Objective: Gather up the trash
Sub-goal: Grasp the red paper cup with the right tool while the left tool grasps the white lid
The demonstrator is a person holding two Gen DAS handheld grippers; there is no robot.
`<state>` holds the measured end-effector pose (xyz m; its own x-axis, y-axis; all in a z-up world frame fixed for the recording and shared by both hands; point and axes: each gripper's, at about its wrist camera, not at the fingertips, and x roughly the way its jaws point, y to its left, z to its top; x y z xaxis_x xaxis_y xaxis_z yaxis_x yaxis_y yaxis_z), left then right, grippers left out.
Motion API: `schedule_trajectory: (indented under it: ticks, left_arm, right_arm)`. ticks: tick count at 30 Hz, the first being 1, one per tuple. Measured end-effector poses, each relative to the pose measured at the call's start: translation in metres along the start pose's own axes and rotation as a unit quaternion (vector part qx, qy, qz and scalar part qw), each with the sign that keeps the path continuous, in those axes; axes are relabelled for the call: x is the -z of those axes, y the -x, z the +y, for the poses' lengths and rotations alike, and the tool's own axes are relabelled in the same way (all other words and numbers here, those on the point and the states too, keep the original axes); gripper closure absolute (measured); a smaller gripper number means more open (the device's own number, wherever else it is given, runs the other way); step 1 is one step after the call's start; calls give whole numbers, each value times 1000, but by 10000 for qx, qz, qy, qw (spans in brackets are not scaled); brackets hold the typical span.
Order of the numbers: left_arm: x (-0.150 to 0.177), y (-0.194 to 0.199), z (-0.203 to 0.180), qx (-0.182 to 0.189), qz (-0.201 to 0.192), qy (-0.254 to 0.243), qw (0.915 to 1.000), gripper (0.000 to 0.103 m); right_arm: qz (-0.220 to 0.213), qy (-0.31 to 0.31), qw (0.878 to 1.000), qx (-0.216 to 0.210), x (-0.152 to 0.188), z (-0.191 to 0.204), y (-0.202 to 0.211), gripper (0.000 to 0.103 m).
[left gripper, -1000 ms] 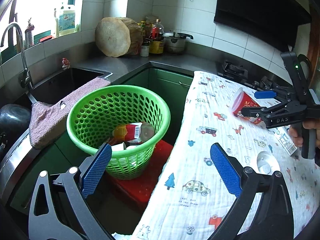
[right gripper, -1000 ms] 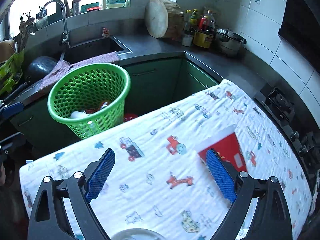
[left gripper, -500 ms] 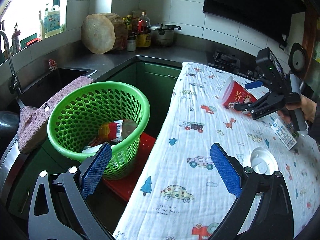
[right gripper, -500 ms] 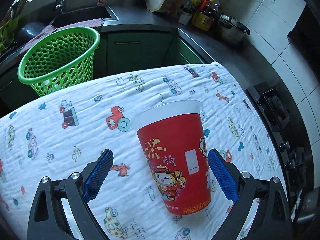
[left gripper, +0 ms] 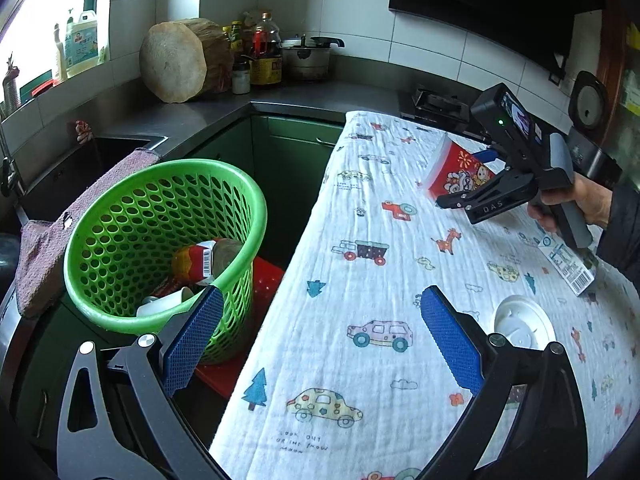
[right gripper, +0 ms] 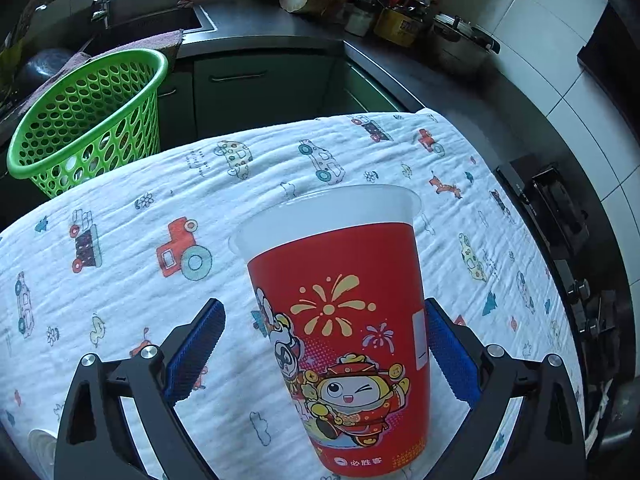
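Jaws straddle red cup [right gripper: 340, 320]; basket [left gripper: 120, 320] holds trash.

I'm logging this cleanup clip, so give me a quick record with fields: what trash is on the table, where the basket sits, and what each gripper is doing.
cup: red cup upright on the cloth, between the right gripper's pads
right gripper: open around the cup, jaws have just been opening, left pad clear of it
left gripper: open, empty, above the table edge
other trash on cloth: white lid, small carton
basket: green, beside the table, already holds trash
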<state>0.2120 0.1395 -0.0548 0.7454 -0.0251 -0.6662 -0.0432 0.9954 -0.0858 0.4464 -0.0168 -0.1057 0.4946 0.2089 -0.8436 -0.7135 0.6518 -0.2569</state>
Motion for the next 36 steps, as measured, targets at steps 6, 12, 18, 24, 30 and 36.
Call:
schedule_trajectory:
  ticks: [6, 12, 18, 24, 30, 36]
  left_arm:
    - [1, -5, -17, 248, 114, -85, 9996, 5]
    - [7, -10, -47, 814, 388, -266, 9956, 5]
    - [15, -17, -89, 1224, 649, -666, 9881, 7]
    - [24, -34, -116, 1480, 1019, -814, 9803, 16]
    - [29, -46, -126, 1590, 1240, -835, 9759, 30]
    - [32, -57, -129, 1702, 1408, -719, 9726, 35]
  right_arm:
    - [29, -491, 9988, 66, 1, -13, 1, 29]
    - [-114, -795, 9968, -43, 11, -19, 24, 30]
    - [-270, -958, 9949, -156, 20, -32, 71, 31]
    - [-371, -1023, 9941, -10, 33, -49, 119, 31]
    - [-434, -1047, 9932, 248, 48, -67, 155, 31]
    - [-545, -1211, 9909, 226, 65, -73, 174, 31]
